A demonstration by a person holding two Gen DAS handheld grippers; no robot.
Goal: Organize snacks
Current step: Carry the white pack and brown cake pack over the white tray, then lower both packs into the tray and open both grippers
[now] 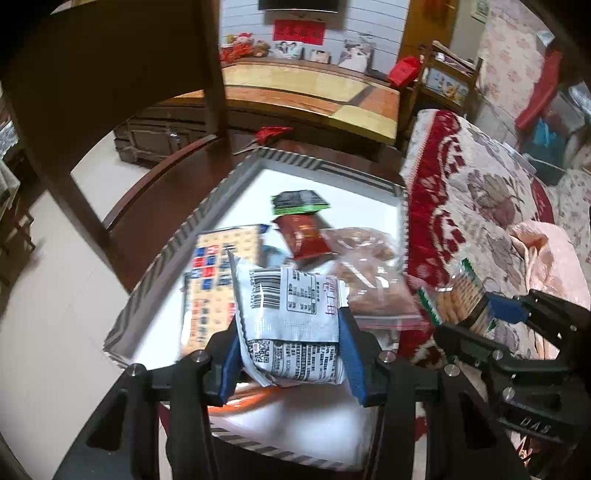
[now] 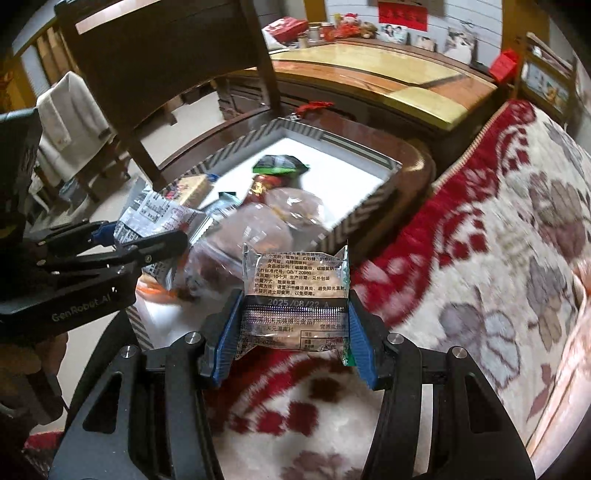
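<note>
A dark wooden chair (image 1: 110, 92) stands on a pale floor (image 1: 48, 295). Behind it a long wooden cabinet (image 1: 303, 92) lines a white panelled wall (image 1: 369, 33). A red floral blanket (image 2: 498, 240) lies at right.

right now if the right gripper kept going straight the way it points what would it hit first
Probably the floral blanket close under its fingertips, or else the near wall of the striped box ahead. The right gripper is clamped on a cracker packet; depth is unclear.

The yellow biscuit pack (image 1: 218, 266) in the striped box (image 1: 177, 236) is motion-blurred and partly covered by the white snack packet (image 1: 291, 321). An orange item (image 1: 247, 402) beneath it is unidentifiable. The clear bag's (image 2: 258, 229) contents stay blurred.
</note>
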